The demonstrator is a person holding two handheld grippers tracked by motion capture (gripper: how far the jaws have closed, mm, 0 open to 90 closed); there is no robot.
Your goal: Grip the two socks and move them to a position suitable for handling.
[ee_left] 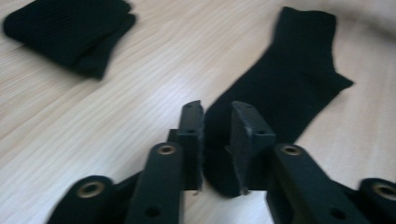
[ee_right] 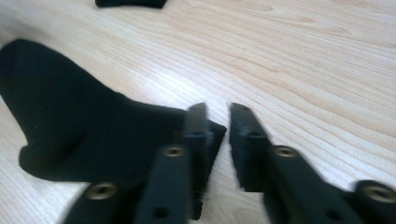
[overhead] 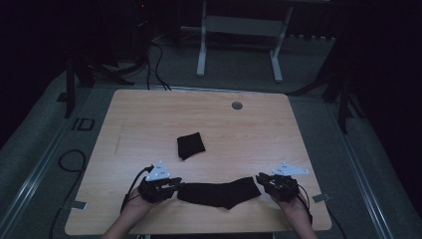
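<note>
The room is dim, its far side and corners lost in near darkness. A light wooden tabletop (overhead: 149,114) with rounded corners stands on grey carpeted floor (overhead: 239,69); a round grey cable port (overhead: 237,105) sits near its far edge. Beyond it stands a white metal frame (overhead: 239,37) on two legs. Black cables (overhead: 157,64) trail across the floor at the far left, and another cable loops (overhead: 72,160) beside the tabletop's left edge. Dark stands (overhead: 343,94) rise at the right.
</note>
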